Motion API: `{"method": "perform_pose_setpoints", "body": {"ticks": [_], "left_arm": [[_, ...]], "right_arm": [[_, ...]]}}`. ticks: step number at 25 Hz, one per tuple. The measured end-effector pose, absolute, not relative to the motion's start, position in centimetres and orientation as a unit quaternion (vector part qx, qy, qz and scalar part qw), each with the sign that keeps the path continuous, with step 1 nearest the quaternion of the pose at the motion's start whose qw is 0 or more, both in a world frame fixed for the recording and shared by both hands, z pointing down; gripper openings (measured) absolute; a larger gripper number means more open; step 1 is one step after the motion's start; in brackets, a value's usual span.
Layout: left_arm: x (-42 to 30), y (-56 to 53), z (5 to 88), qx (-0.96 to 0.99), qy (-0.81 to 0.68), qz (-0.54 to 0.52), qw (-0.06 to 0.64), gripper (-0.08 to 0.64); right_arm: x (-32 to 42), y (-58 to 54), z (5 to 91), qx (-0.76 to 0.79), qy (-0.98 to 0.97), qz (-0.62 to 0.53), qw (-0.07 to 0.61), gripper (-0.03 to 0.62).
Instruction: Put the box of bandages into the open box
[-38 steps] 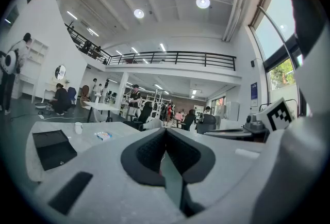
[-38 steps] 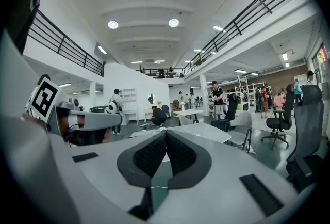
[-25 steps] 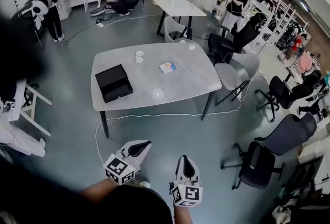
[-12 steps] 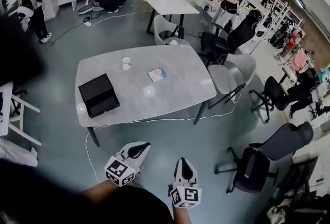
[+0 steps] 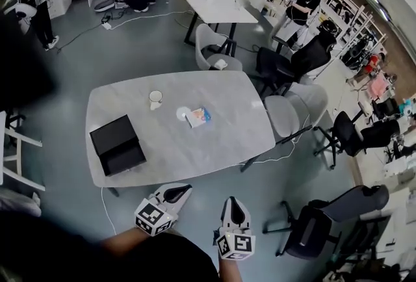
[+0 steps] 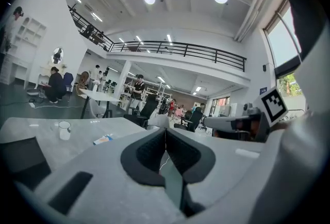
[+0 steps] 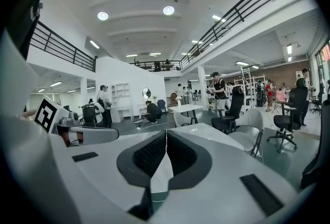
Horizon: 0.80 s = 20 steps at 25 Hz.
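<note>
A small white-and-blue box of bandages [image 5: 198, 117] lies near the middle of the grey table [image 5: 214, 144]; in the left gripper view the bandage box [image 6: 102, 139] shows small, far ahead. The open black box [image 5: 117, 143] sits on the table's left end, its lid laid flat beside it. My left gripper [image 5: 175, 193] and right gripper [image 5: 233, 210] hover side by side short of the table's near edge, well away from both boxes. Both have their jaws pressed together with nothing between them, as the left gripper [image 6: 165, 138] and right gripper [image 7: 166, 140] show in their own views.
A white cup [image 5: 155, 98] stands on the table behind the black box. Grey chairs [image 5: 289, 112] stand at the table's right end, dark office chairs [image 5: 325, 225] at lower right. A cable [image 5: 104, 199] trails on the floor by the near left table leg. People stand and crouch farther back.
The table with both boxes has slid down and nearer in the head view as I came closer. Both grippers keep their place and stay shut.
</note>
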<state>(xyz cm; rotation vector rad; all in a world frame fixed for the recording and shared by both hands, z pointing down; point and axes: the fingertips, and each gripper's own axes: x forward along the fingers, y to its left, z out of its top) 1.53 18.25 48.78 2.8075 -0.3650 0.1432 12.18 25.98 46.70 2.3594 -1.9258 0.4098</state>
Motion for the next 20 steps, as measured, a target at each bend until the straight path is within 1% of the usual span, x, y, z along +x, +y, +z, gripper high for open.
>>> {"method": "perform_pose_setpoints", "body": {"ticks": [5,10,14,20], "left_arm": [[2.6,13.0,50.0,0.979,-0.109,0.046,0.168,0.015],[4.1,9.0,50.1,0.981,-0.107,0.046,0.155,0.015],[5.1,6.6,50.8,0.979,-0.113,0.058,0.160,0.015],[7.7,2.6,52.0,0.976,-0.135,0.072,0.155,0.017]], "right_arm": [[13.5,20.7,47.6,0.769,-0.622,0.138,0.043,0.012],[14.6,17.7,48.2,0.770,-0.619,0.146,0.050,0.012],[15.7,15.3,49.0,0.766,-0.622,0.155,0.043,0.012],[19.3,10.6,50.0,0.756,-0.635,0.156,0.039,0.012]]}}
